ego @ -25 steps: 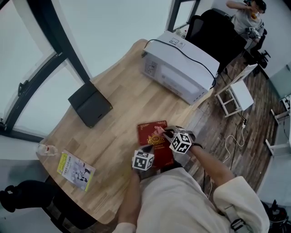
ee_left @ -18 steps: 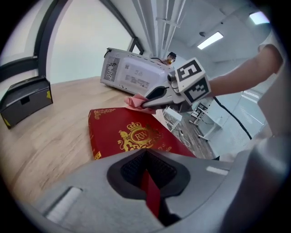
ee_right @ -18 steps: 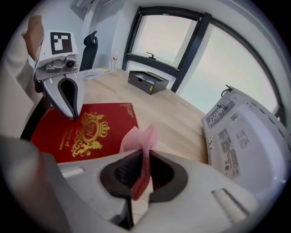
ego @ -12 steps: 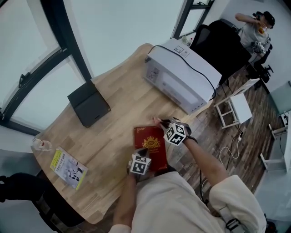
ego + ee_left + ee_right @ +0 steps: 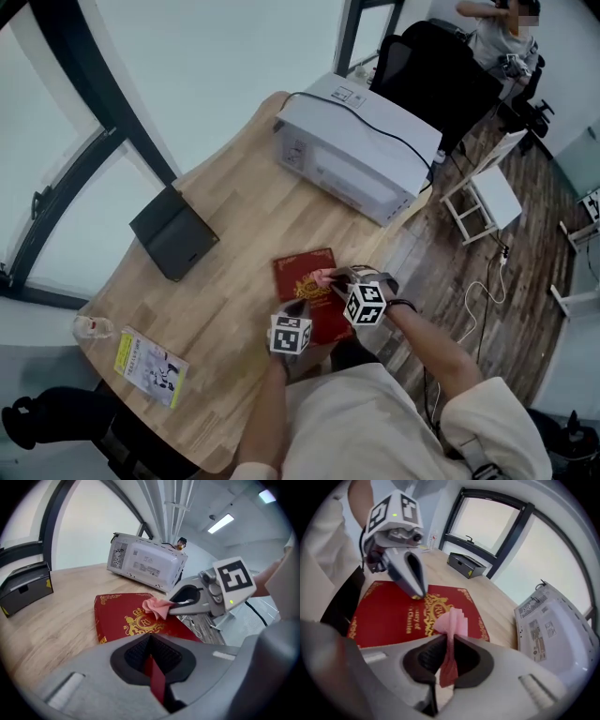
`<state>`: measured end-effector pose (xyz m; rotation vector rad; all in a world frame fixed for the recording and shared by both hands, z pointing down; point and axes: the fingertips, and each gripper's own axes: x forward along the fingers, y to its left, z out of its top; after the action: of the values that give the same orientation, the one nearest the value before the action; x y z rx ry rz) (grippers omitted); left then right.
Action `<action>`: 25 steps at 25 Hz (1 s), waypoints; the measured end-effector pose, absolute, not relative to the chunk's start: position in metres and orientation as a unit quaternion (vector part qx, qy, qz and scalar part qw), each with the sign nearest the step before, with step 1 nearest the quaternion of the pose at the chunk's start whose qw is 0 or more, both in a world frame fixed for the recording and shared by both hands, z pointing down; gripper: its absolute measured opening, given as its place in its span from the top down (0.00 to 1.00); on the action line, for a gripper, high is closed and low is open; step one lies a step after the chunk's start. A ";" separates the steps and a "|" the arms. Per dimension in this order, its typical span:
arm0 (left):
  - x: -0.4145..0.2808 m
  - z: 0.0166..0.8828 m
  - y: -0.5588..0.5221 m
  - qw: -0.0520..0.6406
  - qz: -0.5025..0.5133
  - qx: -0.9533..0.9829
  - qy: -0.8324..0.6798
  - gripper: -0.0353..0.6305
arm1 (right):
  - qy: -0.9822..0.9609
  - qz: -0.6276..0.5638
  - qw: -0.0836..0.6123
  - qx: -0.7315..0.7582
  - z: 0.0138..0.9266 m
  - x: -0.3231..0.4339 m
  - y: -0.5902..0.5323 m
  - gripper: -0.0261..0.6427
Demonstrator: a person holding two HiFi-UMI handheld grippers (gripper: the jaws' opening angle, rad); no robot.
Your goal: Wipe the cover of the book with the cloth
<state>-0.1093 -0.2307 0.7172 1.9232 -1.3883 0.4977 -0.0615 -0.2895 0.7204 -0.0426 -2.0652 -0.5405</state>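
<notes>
Book (image 5: 302, 265): flat beneath both tongs.
L gripper (image 5: 416, 595): clenched, tips on cover.
R gripper (image 5: 172, 608): pinching cloth (image 5: 453, 619) over cover.

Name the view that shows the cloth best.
The right gripper view: the pink cloth sits large mid-frame, fanned out, pinched in the right gripper's shut jaws. The left gripper view shows it smaller, side-on; the head view only a pink speck.

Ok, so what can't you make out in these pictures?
Book near edge: left gripper view, behind the left gripper body.
Microwave label print: right gripper view, too small and blurred.
Booklet print: head view, too small.
Cloth contact with the book: right gripper view, hidden under its folds.
</notes>
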 end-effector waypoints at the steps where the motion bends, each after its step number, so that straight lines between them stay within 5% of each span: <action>1: -0.110 0.717 -0.232 0.351 0.190 0.743 -0.537 0.94 | -0.844 -0.233 0.482 -0.031 0.721 -0.056 -0.278 0.91; 17: -0.103 0.707 -0.228 0.327 0.177 0.770 -0.519 0.94 | -0.832 -0.090 0.498 -0.228 0.710 0.003 -0.104 0.91; 25: -0.140 0.712 -0.196 0.338 0.175 0.750 -0.540 0.94 | -0.856 -0.038 0.462 -0.229 0.694 -0.040 -0.113 0.91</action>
<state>-0.1398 -0.1965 0.7124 1.9545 -1.4069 0.4559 -0.0405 -0.1131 0.6945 -0.5633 -2.1052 -0.0926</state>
